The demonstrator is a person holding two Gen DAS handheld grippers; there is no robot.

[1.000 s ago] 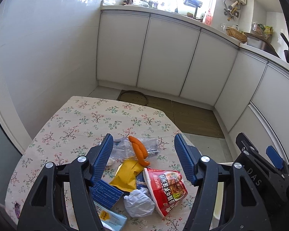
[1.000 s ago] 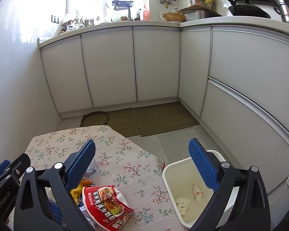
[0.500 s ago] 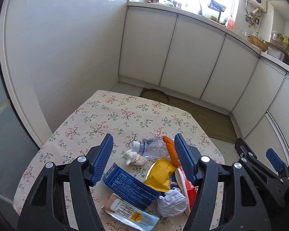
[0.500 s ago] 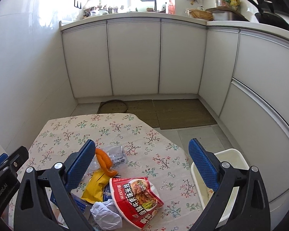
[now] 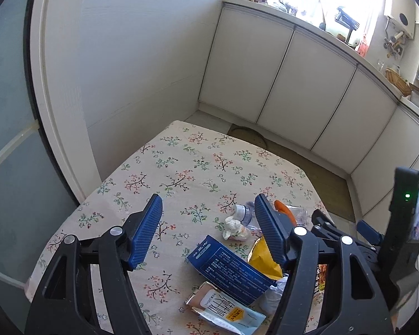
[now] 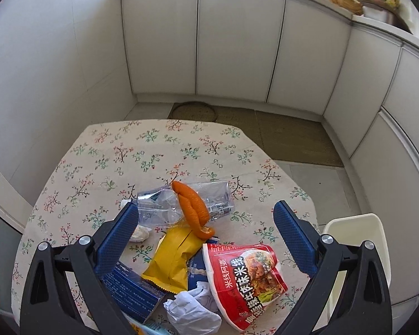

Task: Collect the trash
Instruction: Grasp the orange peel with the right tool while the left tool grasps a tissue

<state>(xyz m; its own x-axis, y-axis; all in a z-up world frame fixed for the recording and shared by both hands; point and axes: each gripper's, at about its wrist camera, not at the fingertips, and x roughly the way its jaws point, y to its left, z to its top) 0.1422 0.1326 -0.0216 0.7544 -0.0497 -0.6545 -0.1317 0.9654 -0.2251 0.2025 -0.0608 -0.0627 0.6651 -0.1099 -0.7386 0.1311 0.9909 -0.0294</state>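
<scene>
Right wrist view has swung from the bin (image 6: 357, 240) onto the trash pile (image 6: 187, 251); both grippers' fingers (image 6: 292, 237) (image 5: 146, 234) gape wide, holding nothing.

Bare tablecloth (image 5: 181, 167) beyond trash pile (image 6: 181, 251)

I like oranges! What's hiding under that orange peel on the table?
The orange peel lies on a crushed clear plastic bottle, with its lower end over a yellow wrapper. Whatever is under the bottle itself cannot be made out.
</scene>
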